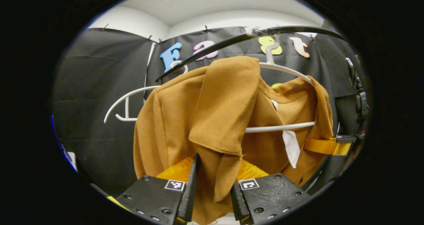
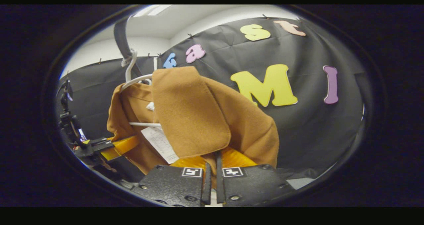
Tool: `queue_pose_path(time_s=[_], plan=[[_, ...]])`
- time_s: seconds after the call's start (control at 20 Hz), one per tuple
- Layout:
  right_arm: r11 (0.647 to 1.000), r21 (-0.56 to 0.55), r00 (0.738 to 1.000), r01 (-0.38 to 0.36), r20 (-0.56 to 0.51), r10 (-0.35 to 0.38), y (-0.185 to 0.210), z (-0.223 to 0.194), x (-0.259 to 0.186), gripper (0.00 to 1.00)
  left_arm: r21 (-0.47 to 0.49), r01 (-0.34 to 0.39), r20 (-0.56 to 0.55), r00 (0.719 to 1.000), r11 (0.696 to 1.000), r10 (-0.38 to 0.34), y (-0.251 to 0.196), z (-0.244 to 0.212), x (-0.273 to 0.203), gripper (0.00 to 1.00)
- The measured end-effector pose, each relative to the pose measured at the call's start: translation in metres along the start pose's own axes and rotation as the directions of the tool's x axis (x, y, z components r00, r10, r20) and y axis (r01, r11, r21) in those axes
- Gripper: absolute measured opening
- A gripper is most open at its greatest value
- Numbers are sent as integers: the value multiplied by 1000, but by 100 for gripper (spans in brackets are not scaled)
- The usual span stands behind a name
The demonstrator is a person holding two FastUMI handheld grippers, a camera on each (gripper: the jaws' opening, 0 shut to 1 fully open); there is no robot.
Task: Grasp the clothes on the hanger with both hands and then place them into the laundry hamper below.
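Garment (image 1: 212, 119) drapes the hanger (image 1: 285, 127), crowding both grippers' fronts.

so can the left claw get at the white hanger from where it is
Probably not directly: the left claw has the brown garment hanging between its fingers, and the cloth drapes over most of the white hanger ahead.

The brown garment (image 1: 228, 112) is matt woven cloth with a fine, slightly rough texture — its tag (image 1: 291, 147), at 4 o'clock of the collar, looks like smooth paper or fabric. The white hanger (image 1: 285, 69) is glossy plastic — the rail (image 1: 232, 41) at 12 o'clock is smooth, dark and faintly shiny.
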State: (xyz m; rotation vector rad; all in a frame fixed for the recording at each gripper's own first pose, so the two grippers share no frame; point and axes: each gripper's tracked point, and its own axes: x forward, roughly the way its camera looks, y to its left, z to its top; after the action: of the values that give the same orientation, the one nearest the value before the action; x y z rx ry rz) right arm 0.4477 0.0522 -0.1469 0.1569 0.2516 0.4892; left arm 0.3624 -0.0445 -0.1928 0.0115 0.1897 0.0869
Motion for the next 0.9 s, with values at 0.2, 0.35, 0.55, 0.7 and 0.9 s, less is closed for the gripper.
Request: queue_pose_path(time_s=[0.2,0.35,0.55,0.7,0.9], plan=[[995,19,995,-99,-23,99,6,-2,-2,4,-38,60,-50,997,997,-62,0,-10,-2,34],[991,17,990,-133,-41,134,6,-4,-7,4,20,-8,-20,1000,1000,8,17,-5,-3,12],[984,42,984,-172,-42,174,12,-2,-7,5,26,15,-37,999,1000,-14,11,-6,-2,6],[957,122,962,-265,-30,270,18,-1,-12,5,23,30,-36,999,999,-29,13,-6,-8,5],[869,246,898,-430,20,439,29,9,-34,5,6,32,-26,999,999,-32,26,3,-14,5]])
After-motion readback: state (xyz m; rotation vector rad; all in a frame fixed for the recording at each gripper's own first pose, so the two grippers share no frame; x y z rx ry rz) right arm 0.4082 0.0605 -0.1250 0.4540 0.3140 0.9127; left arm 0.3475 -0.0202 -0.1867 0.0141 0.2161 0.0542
